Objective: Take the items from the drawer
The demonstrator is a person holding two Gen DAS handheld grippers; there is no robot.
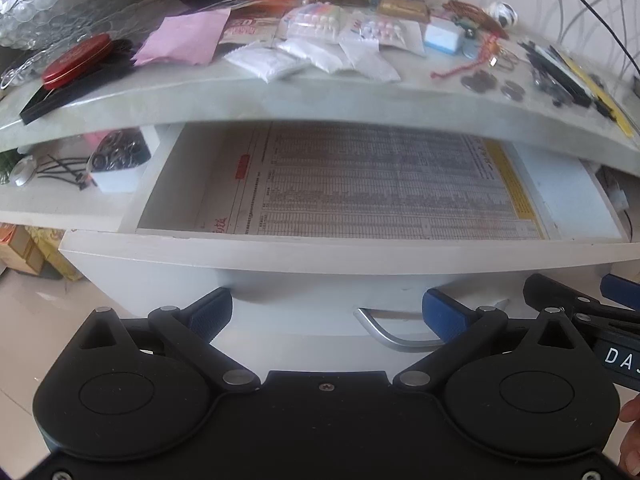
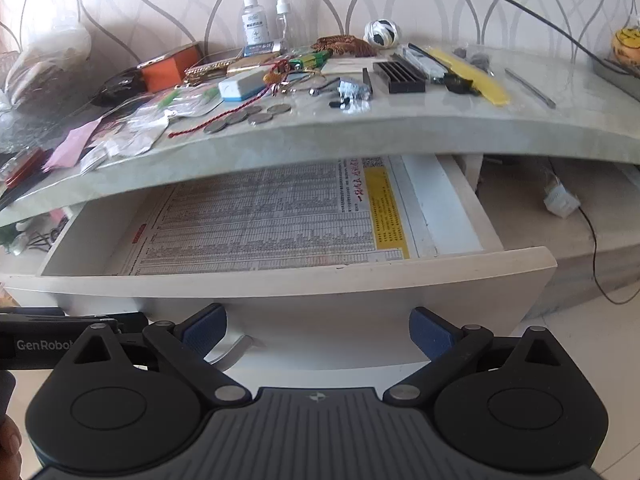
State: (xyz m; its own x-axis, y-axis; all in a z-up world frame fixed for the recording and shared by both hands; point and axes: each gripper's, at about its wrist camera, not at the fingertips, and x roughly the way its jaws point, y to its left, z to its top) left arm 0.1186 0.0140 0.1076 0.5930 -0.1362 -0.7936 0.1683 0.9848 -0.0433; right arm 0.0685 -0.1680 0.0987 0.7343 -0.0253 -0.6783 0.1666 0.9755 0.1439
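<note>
While both my hand-held grippers, left (image 1: 327,312) and right (image 2: 318,330), hang spread and empty before the handle (image 1: 394,334), the drawer (image 1: 320,250) stands open showing only newspaper lining (image 1: 360,184); small items crowd the surface (image 1: 280,96) beyond.

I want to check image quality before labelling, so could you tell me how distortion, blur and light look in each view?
Left wrist view: fisheye bows the tabletop edge into an arch; the newspaper print is soft and unreadable. Right wrist view: the same bowing; daylight is even, and the tabletop shades the rear of the drawer.
</note>
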